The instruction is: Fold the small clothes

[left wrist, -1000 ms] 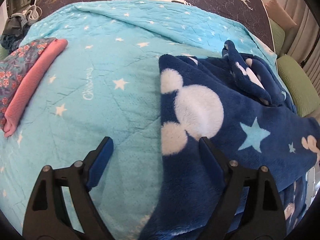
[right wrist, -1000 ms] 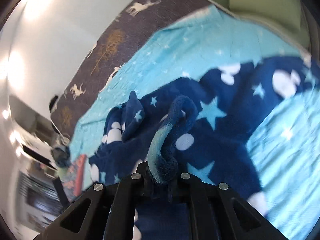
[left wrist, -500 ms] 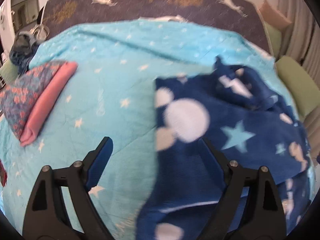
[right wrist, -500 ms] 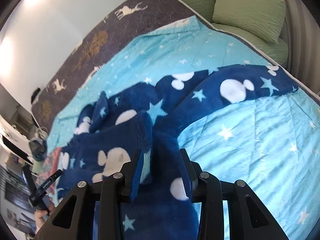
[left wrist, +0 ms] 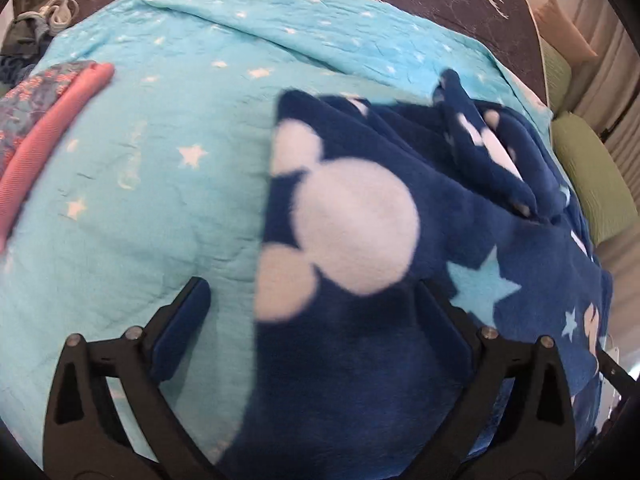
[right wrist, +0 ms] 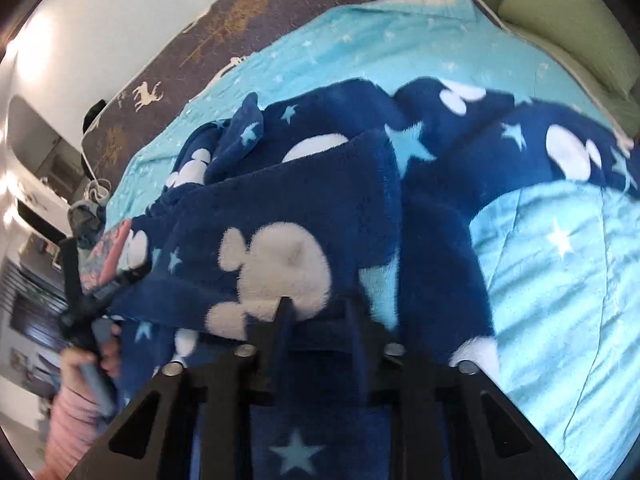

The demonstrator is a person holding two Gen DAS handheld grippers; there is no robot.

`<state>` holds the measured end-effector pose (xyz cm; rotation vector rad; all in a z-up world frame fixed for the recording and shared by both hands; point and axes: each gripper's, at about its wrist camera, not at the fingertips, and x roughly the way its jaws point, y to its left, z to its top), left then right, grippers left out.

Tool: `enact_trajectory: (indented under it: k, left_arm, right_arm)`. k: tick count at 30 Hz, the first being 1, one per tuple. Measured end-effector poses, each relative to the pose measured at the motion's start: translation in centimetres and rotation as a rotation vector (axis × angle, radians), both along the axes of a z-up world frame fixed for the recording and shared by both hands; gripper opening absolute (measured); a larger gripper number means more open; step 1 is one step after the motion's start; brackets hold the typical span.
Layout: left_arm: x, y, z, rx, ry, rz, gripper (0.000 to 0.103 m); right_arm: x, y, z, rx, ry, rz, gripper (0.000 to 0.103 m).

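Here, navy fleece garment [left wrist: 360, 220] under spread left gripper [left wrist: 316, 300], overlapping its right finger

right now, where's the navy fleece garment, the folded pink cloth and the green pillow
navy fleece garment [left wrist: 352, 216], left wrist view, on its big white mouse-head print
folded pink cloth [left wrist: 44, 136], left wrist view, on its ribbed folded edge
green pillow [right wrist: 568, 20], right wrist view, on its top face
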<state>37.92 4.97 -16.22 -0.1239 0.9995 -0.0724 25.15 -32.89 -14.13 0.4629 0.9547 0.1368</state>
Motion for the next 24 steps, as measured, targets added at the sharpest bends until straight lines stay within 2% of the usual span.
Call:
enact_trajectory:
  k: [3, 4, 6, 8, 11, 13, 16, 19, 22, 24]
  left_arm:
    - [-0.7, -0.5, 1.0, 0.04, -0.029, -0.011, 0.097]
    - [-0.9, -0.7, 1.4, 0.043, -0.042, -0.016, 0.097]
    - [-1.8, -1.6, 2.4, 0.039, -0.079, -0.037, 0.096]
    - [-2.5, -2.3, 3.6, 0.032, -0.127, -0.072, 0.096]
    - [-2.9, -3.9, 4.6, 0.024, -0.183, -0.14, 0.096]
    - [-2.7, -5.0, 4.0, 0.069, -0.197, -0.169, 0.096]
    - [-1.8, -5.5, 1.7, 0.102, -0.139, -0.17, 0.096]
    - [-2.0, -5.8, 0.8, 0.112, -0.152, -0.171, 0.097]
    - [-2.4, -6.3, 0.7, 0.136, -0.16, -0.177, 0.097]
    - [-2.4, -6.3, 0.5, 0.131, -0.16, -0.175, 0.098]
  right_arm:
    - [-1.2, -1.7, 1.3, 0.035, -0.042, -0.014, 0.027]
    - [-1.9, -3.1, 1.9, 0.037, -0.065, -0.053, 0.028]
    - [-2.6, -5.9, 2.3, 0.04, -0.079, -0.143, 0.047]
    - [-3.5, -10.7, 1.9, 0.097, -0.072, -0.285, 0.053]
    - [-3.8, -17.6, -1.1, 0.291, -0.006, -0.441, 0.053]
    - [-4.0, -21.0, -3.0, 0.373, 0.026, -0.529, 0.053]
    - [-3.3, -24.7, -5.7, 0.481, 0.017, -0.633, 0.053]
    - [-2.4, -27.3, -8.6, 0.616, -0.006, -0.738, 0.054]
    - [-1.9, -29.5, -10.8, 0.655, -0.009, -0.849, 0.054]
    - [-1.8, -30.6, -11.9, 0.675, -0.052, -0.942, 0.054]
